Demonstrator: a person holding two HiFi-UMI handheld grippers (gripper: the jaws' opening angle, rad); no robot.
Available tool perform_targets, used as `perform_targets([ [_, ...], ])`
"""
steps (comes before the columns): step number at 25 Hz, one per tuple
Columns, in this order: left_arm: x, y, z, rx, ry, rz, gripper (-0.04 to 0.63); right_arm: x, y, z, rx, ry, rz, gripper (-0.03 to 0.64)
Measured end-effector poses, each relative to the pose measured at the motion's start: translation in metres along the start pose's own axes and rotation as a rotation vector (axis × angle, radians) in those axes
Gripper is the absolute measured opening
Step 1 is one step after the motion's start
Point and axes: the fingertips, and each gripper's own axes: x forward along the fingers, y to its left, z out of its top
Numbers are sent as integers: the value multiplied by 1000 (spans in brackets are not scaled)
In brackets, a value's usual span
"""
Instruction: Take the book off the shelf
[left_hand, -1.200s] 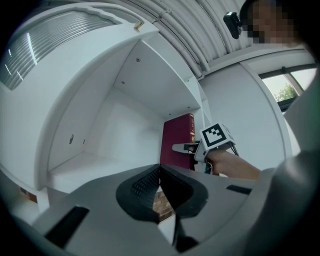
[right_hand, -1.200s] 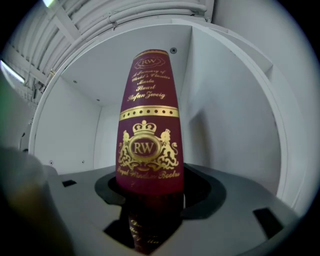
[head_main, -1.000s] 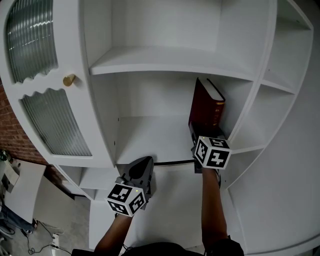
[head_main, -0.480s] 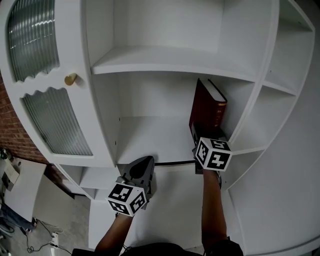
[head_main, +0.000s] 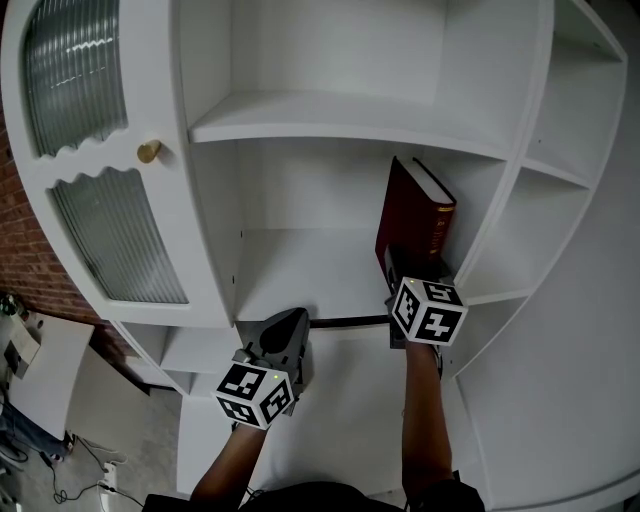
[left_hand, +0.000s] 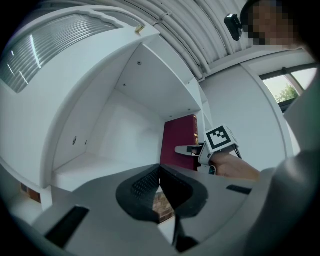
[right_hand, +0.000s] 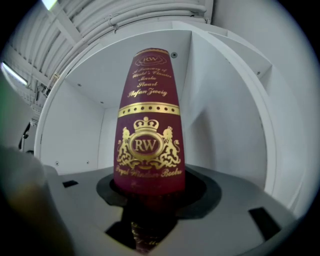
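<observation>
From the head view, the book (head_main: 410, 215) stands upright at the right end of the shelf (head_main: 300, 270), close to the compartment's right wall. Your right tongs (head_main: 412, 268) are at its lower spine, and your left tongs (head_main: 285, 325) hover at the shelf's front edge, well apart from the book. A brass knob (head_main: 148, 152) sits on the ribbed-glass door (head_main: 75, 60) off to the left.

In the left gripper view, your left tongs (left_hand: 159, 172) are pressed together at the tips with nothing between them. Beyond them your right tongs (left_hand: 187, 149) reach in to the maroon book (left_hand: 177, 142).

In the right gripper view, the gold-stamped spine of the book (right_hand: 149, 125) fills the middle. Your right tongs (right_hand: 149, 192) have just been closing and now pinch the book, a pad against each cover.
</observation>
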Motion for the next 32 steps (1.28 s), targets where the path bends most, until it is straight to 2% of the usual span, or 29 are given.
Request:
perform_targets([
  [10,-15,-10,4,-2,-15,-12,15,-22,12,2,-4,-29,16,238],
  [32,-75,-27,7,-21,-12,-87,17,-93,53,7,-11,-53,-19,238],
])
